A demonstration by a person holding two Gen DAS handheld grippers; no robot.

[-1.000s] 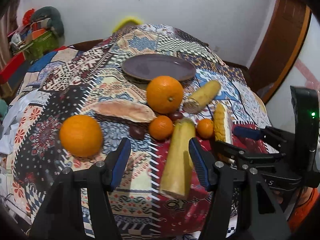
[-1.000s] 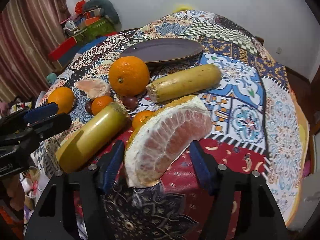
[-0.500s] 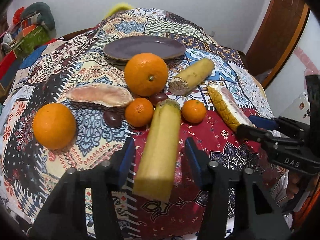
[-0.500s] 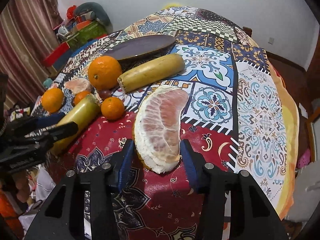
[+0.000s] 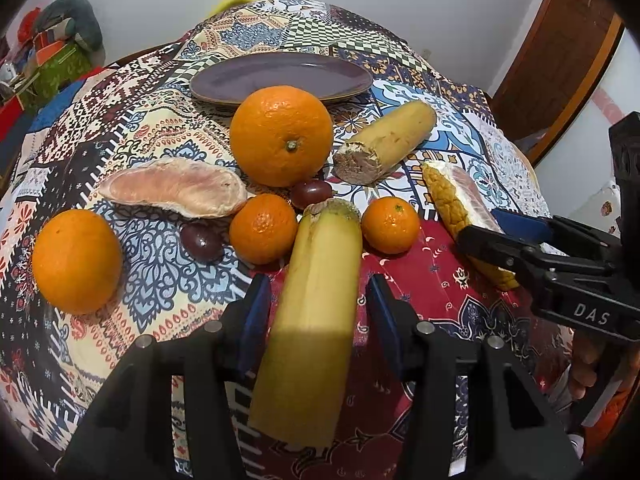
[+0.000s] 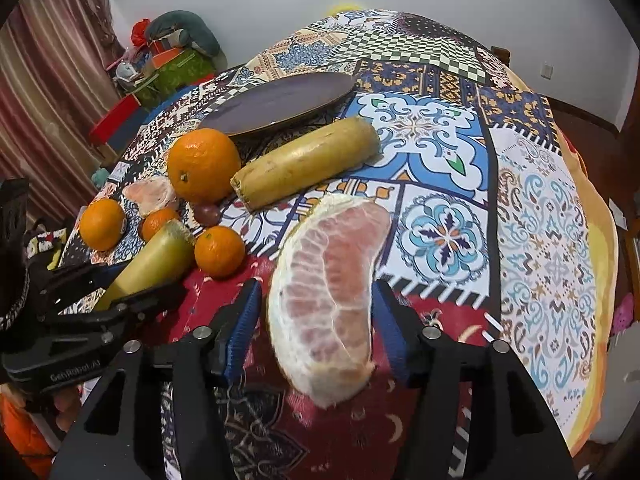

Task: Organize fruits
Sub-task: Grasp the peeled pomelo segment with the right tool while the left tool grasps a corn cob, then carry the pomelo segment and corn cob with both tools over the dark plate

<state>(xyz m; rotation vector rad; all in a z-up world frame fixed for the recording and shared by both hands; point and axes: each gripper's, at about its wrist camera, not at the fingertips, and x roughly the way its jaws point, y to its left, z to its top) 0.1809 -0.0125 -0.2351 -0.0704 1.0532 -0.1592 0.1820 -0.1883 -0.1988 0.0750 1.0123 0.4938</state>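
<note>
My left gripper (image 5: 316,312) is shut on a yellow banana piece (image 5: 316,304) and holds it above the near table edge. My right gripper (image 6: 316,320) is shut on a peeled pomelo wedge (image 6: 328,288), also seen from the left wrist view (image 5: 452,200). On the patterned cloth lie a big orange (image 5: 282,134), a second orange (image 5: 76,260), two mandarins (image 5: 264,228) (image 5: 390,224), another pomelo wedge (image 5: 176,188), a second banana piece (image 5: 386,140) and dark grapes (image 5: 200,240). An empty purple plate (image 5: 280,76) sits behind them.
The round table under the patchwork cloth (image 6: 540,208) drops off on all sides. Boxes and clutter (image 6: 168,60) stand at the back left by a curtain. A wooden door (image 5: 560,52) is at the right.
Both grippers have closed in on their fruit: the left around the banana piece, the right around the pomelo wedge. Both pieces now stand lifted and tilted upright between the fingers.
</note>
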